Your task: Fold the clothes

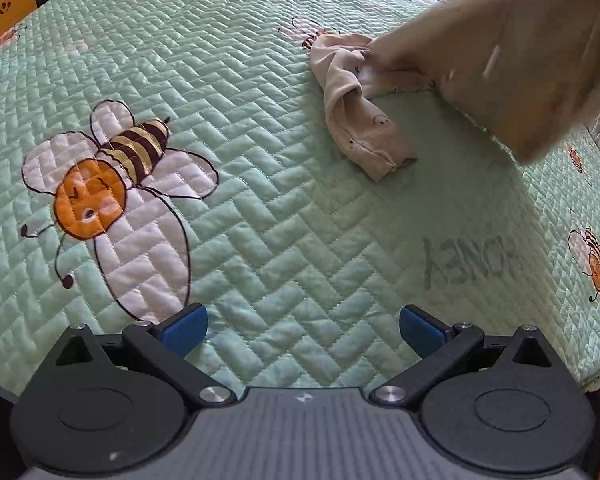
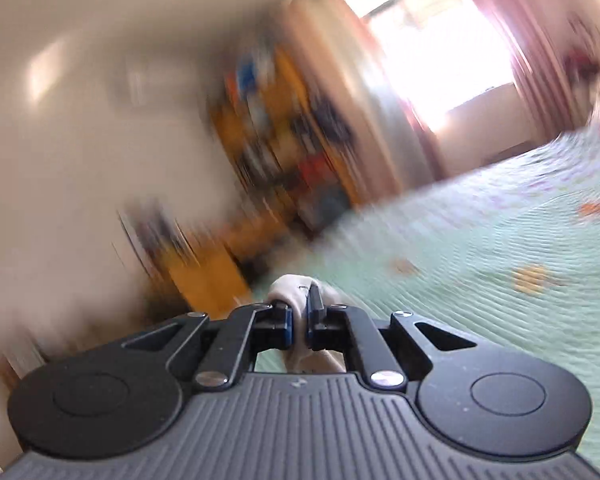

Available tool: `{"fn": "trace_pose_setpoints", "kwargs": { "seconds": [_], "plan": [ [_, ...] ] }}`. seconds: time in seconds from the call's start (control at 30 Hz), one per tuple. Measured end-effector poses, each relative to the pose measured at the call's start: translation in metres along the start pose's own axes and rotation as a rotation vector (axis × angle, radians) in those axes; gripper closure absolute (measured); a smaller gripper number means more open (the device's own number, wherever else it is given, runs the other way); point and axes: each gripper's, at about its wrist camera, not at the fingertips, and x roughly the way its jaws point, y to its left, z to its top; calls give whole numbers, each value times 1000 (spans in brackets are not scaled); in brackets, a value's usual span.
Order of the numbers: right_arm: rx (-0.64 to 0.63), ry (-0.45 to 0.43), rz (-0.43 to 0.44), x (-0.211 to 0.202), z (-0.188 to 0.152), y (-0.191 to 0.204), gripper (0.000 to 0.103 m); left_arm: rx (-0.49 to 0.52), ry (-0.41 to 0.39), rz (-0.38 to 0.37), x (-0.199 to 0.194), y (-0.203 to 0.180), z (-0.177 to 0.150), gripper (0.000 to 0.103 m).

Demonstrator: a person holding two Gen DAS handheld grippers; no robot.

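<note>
Left wrist view: the left gripper hovers spread wide and empty over the bee-print quilt, and the one beige garment lies crumpled up ahead and to the right, long axis slanting away, its far end blurred and lifted off the quilt. Right wrist view, badly smeared: the right gripper is pinched tight on a fold of that cloth, so it's clearly the nearer hand, one garment, two grippers.
</note>
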Motion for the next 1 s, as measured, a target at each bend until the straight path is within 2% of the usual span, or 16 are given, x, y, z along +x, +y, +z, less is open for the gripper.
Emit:
{"fn": "trace_pose_setpoints", "kwargs": {
  "seconds": [0.07, 0.13, 0.17, 0.2, 0.23, 0.27, 0.33, 0.37, 0.4, 0.43, 0.53, 0.63, 0.7, 0.87, 0.93, 1.0],
  "plan": [
    [155, -100, 137, -19, 33, -4, 95, 1, -8, 6, -2, 4, 1, 1],
    [221, -177, 206, -36, 55, -9, 95, -3, -10, 11, -2, 8, 2, 1],
    [244, -207, 201, -44, 63, -16, 95, -5, -7, 11, -1, 8, 2, 1],
    [247, -221, 145, -49, 70, -24, 94, -7, -5, 11, 0, 9, 3, 1],
    [221, -230, 18, -54, 77, -32, 92, -4, -6, 13, 0, 8, 3, 1],
    [153, -225, -175, -57, 82, -40, 84, 7, -8, 15, 0, 6, 3, 1],
    [-98, -104, -544, -46, 83, -62, 64, 34, -6, 15, 0, 0, 1, 1],
    [-162, -40, -693, -42, 75, -78, 57, 47, -4, 13, -1, -2, 0, 1],
    [-216, 23, -837, -40, 64, -96, 57, 63, -5, 12, -1, -5, -2, 1],
    [-173, 56, -858, -48, 52, -113, 57, 79, -7, 15, -1, -7, -3, 1],
    [15, 90, -734, -82, 3, -144, 58, 114, -1, 30, 1, -15, -3, 1],
    [57, 143, -670, -80, -45, -148, 55, 147, -8, 27, 1, -27, -1, 1],
    [79, 169, -643, -80, -78, -148, 49, 177, -10, 24, 1, -37, -2, 1],
    [80, 233, -630, -64, -121, -146, 45, 269, 7, 32, 5, -66, -8, 1],
    [14, 233, -618, -50, -122, -137, 44, 301, 4, 51, 4, -76, -12, 1],
    [-54, 256, -668, -35, -123, -137, 40, 324, 3, 70, 4, -85, -14, 1]
  ]
}}
